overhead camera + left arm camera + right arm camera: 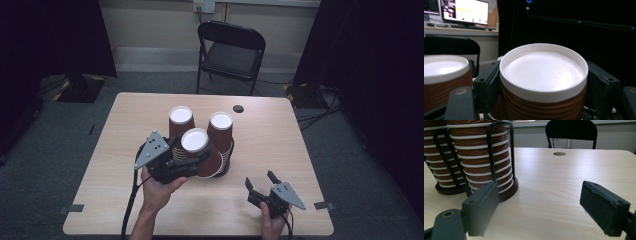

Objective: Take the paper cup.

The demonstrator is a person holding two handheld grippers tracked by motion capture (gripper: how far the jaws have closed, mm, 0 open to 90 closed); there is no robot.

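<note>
Firmly clamped, the left gripper (192, 159) holds an upturned brown paper cup (199, 152) by its ribbed sides, above the front stack of cups (486, 157) in the wire holder (499, 150). Two more stacks (180, 122) stand just behind. Near the table's (280, 145) front right, the right gripper (262, 181) gapes, jaws apart with bare wood between.

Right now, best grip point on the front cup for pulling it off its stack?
Grip the front cup across its ribbed brown wall just below the white base, from the person's side. It stands upside down and tapers upward, so the left gripper closes there, one pad either side.
</note>
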